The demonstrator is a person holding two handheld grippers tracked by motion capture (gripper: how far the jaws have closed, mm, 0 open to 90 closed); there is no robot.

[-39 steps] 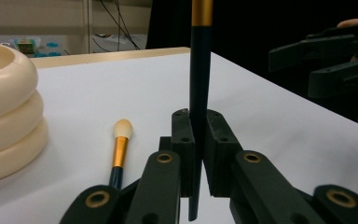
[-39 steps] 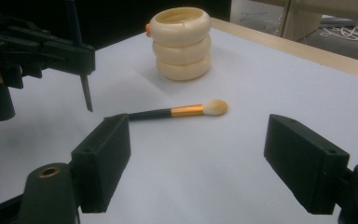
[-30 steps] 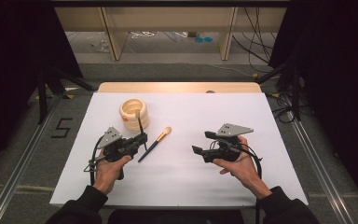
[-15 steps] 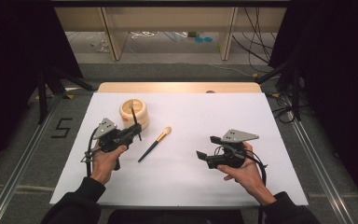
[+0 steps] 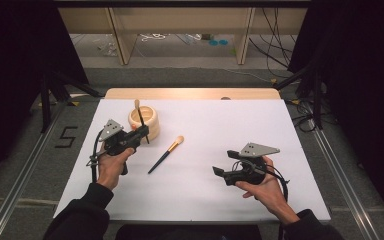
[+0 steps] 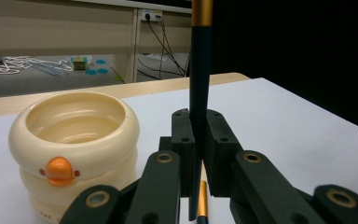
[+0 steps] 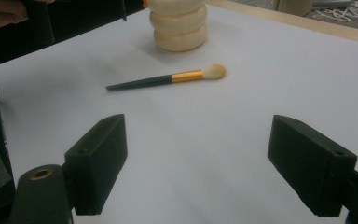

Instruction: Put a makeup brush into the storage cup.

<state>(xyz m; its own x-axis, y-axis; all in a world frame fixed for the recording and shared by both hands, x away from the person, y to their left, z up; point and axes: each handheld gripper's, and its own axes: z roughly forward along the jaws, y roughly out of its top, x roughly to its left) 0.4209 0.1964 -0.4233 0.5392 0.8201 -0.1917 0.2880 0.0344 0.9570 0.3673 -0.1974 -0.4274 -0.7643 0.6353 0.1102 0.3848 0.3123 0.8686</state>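
Note:
My left gripper (image 5: 141, 133) (image 6: 199, 140) is shut on the dark handle of a makeup brush (image 5: 141, 120) (image 6: 200, 84). The brush stands upright, bristles up, just beside a cream duck-faced cup (image 5: 145, 123) (image 6: 72, 140). A second brush (image 5: 166, 154) (image 7: 168, 78) with a gold ferrule and pale bristles lies flat on the white sheet, right of the cup. My right gripper (image 5: 219, 172) (image 7: 198, 140) hovers low near the front right. Its jaws have just been opening a little and stand open with nothing between them, pointing toward the lying brush and the cup (image 7: 179, 25).
The white sheet (image 5: 230, 125) covers a wooden table (image 5: 190, 93). A dark floor with metal rails and a painted 5 (image 5: 66, 136) lies to the left. Shelving legs and cables sit beyond the far edge.
The left hand has carried its upright brush away from the lying brush, back and left to the cup. The right hand has drifted slightly toward the front edge.

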